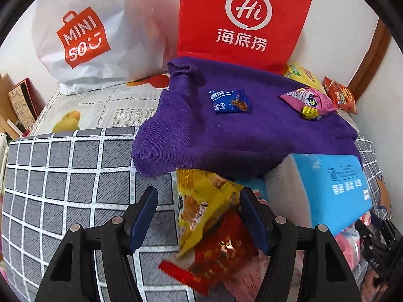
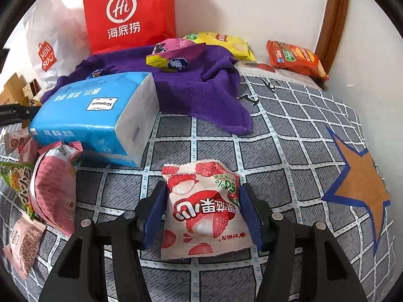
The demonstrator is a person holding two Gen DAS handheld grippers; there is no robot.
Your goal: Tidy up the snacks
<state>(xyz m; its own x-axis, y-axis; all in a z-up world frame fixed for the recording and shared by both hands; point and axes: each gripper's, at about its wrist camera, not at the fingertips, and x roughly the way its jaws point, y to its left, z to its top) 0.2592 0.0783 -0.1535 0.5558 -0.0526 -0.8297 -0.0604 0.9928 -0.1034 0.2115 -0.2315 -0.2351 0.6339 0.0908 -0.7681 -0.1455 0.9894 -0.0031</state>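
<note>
In the left wrist view my left gripper (image 1: pixel 197 216) is open, its blue pads on either side of a yellow snack packet (image 1: pixel 201 196) that lies over a red foil packet (image 1: pixel 216 256); the left pad stands clear of it. In the right wrist view my right gripper (image 2: pixel 202 211) is shut on a white and red lychee sweet packet (image 2: pixel 201 209), both pads against its edges. A small blue packet (image 1: pixel 229 102) and a pink packet (image 1: pixel 309 100) lie on a purple towel (image 1: pixel 226 130). Several pink packets (image 2: pixel 53 186) and a green one (image 2: pixel 17 183) are piled at the left.
A blue tissue pack (image 2: pixel 95 115) lies by the towel on the grey checked cloth (image 2: pixel 277 151). A red paper bag (image 2: pixel 128 15) and a white Miniso bag (image 2: pixel 47 45) stand at the back wall. Yellow chips (image 2: pixel 224 42) and an orange packet (image 2: pixel 294 58) lie near a wooden frame (image 2: pixel 332 17).
</note>
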